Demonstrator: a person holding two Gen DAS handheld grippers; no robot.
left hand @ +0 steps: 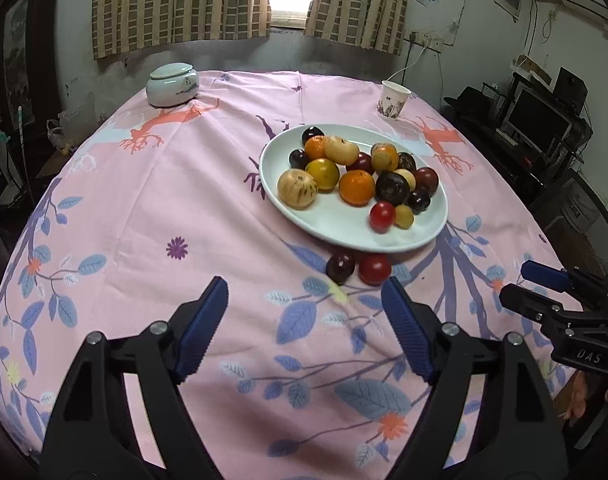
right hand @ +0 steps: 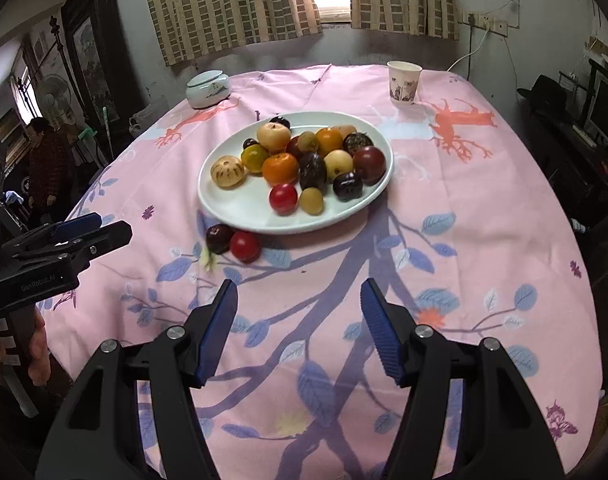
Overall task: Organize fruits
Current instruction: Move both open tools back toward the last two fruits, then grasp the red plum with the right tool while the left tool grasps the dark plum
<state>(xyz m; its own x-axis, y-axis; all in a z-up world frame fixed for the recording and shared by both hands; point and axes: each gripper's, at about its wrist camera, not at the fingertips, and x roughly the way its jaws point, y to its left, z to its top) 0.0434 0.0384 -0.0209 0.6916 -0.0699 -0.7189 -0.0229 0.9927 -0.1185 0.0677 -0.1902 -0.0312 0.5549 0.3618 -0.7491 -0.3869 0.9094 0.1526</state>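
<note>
Fruit is mostly sorted already: the white plate (left hand: 340, 232) sits right of centre in the left wrist view, heaped with oranges, dark plums, pale yellow melon-looking ones and a couple of red tomato-like fruits. Two stragglers aren't on it though. A dark plum (left hand: 340, 267) and a red fruit (left hand: 374, 268) lie on the pink floral tablecloth (left hand: 151, 208), touching each other and tucked right against the plate's near rim, just below it in the frame. My guess is those are the last bits to deal with, since everything else is gathered in one spot.

Left claw (left hand: 304, 320) fills the bottom of its own view, blue pads spread wide with only cloth between them, holding nothing. Right claw (right hand: 299, 320) looks the same in its view: parted, a bit narrower, empty, pointing down toward the table short of the plate. Each one pokes in at the edge of the other's picture, so they hang side by side on the near side of the table. Both being open and backed off reads to me like a pause between picks, or the job being nearly wrapped up.

Upper part of the frames has a lidded ceramic jar (left hand: 171, 84) and a paper cup (left hand: 392, 100) near the far edge, well apart from the fruit, so they're out of the way.
</note>
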